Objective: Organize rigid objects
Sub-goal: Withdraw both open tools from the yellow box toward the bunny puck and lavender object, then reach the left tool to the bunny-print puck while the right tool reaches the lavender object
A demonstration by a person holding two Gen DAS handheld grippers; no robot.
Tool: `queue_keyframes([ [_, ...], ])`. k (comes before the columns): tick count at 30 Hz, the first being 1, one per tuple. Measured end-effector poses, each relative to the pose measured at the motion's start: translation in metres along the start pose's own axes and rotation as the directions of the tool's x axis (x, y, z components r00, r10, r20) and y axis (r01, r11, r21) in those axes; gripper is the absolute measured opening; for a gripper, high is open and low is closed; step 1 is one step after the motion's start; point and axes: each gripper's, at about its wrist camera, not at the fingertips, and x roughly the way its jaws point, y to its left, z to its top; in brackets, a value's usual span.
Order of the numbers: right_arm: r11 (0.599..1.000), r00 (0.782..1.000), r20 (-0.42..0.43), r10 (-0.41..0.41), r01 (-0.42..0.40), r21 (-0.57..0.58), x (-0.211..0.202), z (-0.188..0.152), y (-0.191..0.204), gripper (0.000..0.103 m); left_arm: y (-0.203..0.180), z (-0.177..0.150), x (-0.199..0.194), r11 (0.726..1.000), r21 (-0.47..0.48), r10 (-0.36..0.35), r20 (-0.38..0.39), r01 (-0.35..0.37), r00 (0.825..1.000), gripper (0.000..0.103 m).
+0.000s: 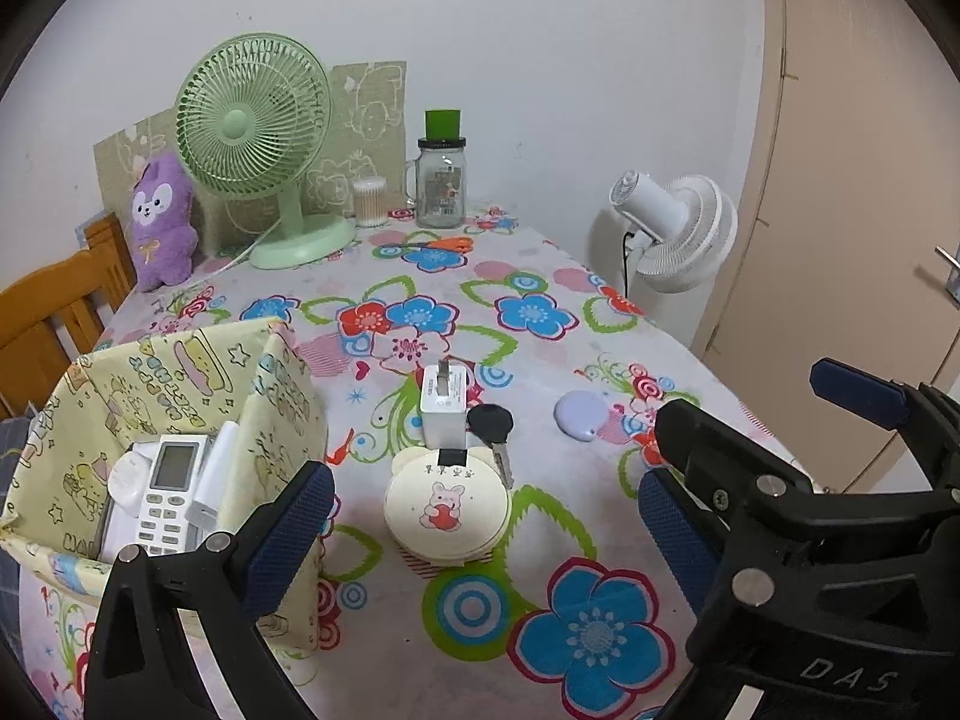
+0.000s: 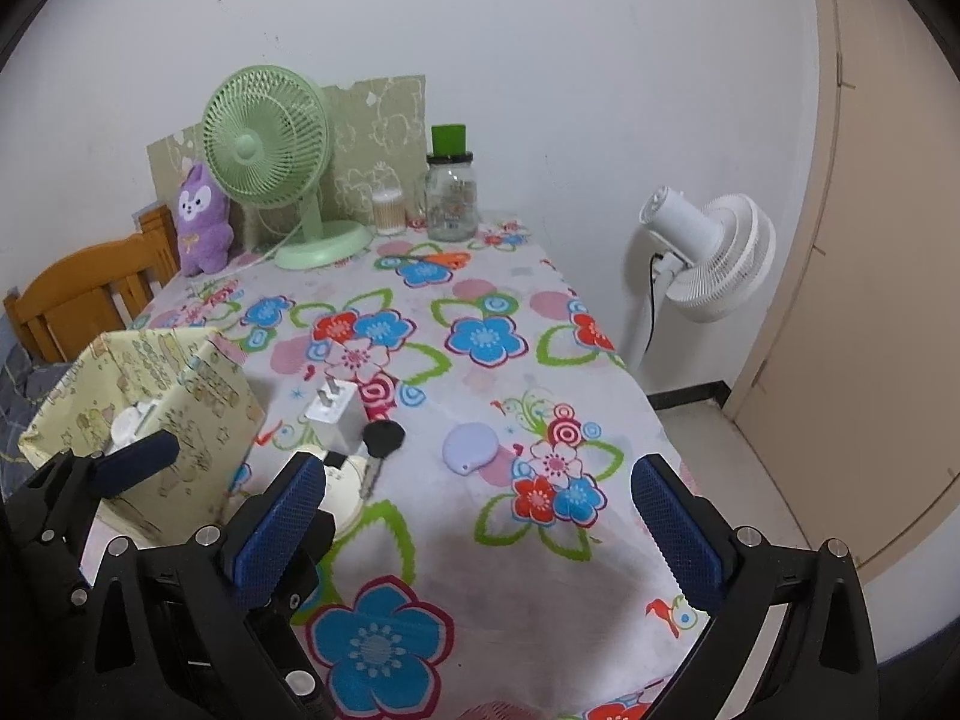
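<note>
A yellow fabric basket (image 1: 282, 414) (image 2: 198, 402) stands at the table's left and holds a white remote (image 1: 168, 492) and other white items. To its right lie a white charger plug (image 1: 444, 405) (image 2: 336, 414), a black key (image 1: 491, 423) (image 2: 384, 438) and a round cream case with a bunny (image 1: 447, 510) (image 2: 345, 495). A lilac oval tag (image 1: 581, 414) (image 2: 471, 447) lies apart, further right. My left gripper (image 1: 485, 486) is open and empty, with the cream case in line between its fingers. My right gripper (image 2: 479, 474) is open and empty near the table's front edge, short of the lilac tag.
At the back stand a green desk fan (image 1: 252, 120), a purple plush (image 1: 162, 222), a cotton-swab tub (image 1: 369, 201) and a glass jar with a green lid (image 1: 441, 186). A wooden chair (image 1: 54, 312) is at the left; a white floor fan (image 2: 708, 258) stands beyond the table's right edge.
</note>
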Motion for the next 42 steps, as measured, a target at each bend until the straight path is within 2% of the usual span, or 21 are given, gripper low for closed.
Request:
queue_keyframes([
  [3,1.000,1.000,-0.023,-0.005,0.005,0.000,0.010,-0.004,-0.002,0.103,-0.001,-0.004,0.009,1.000,-0.005,0.007,-0.019,-0.007,1.000,0.102],
  [9,0.999,0.998,-0.064,0.011,-0.008,0.034,0.029,-0.011,-0.010,0.103,-0.010,-0.007,0.015,0.996,0.046,0.079,0.023,-0.080,0.997,0.102],
  [15,0.999,0.998,-0.058,0.016,-0.014,0.029,0.035,-0.012,-0.015,0.103,-0.011,-0.007,0.017,0.994,0.050,0.098,0.017,-0.099,0.995,0.103],
  [21,1.000,0.998,-0.056,0.014,-0.014,-0.001,0.038,-0.011,-0.017,0.103,-0.023,-0.009,0.020,0.996,0.067,0.053,-0.001,-0.052,0.999,0.102],
  [26,0.998,0.998,-0.066,-0.006,0.003,-0.058,0.046,-0.013,-0.015,0.103,-0.029,-0.013,0.035,0.996,0.080,0.044,-0.034,-0.041,0.998,0.101],
  [32,0.999,0.996,-0.089,0.014,-0.018,-0.046,0.059,-0.016,-0.016,0.103,-0.023,-0.016,0.050,0.998,0.035,0.053,-0.066,-0.050,0.996,0.095],
  [34,0.999,0.995,-0.095,0.017,-0.021,-0.046,0.063,-0.017,-0.015,0.103,-0.021,-0.017,0.054,0.998,0.018,0.066,-0.071,-0.065,0.995,0.090],
  [37,0.998,0.994,-0.110,0.020,-0.026,-0.048,0.071,-0.018,-0.014,0.103,-0.016,-0.020,0.060,0.995,-0.020,0.101,-0.079,-0.102,0.992,0.083],
  [42,0.998,0.991,-0.127,0.030,-0.037,-0.054,0.082,-0.018,-0.012,0.103,-0.010,-0.021,0.066,0.985,-0.049,0.163,-0.085,-0.168,0.983,0.080],
])
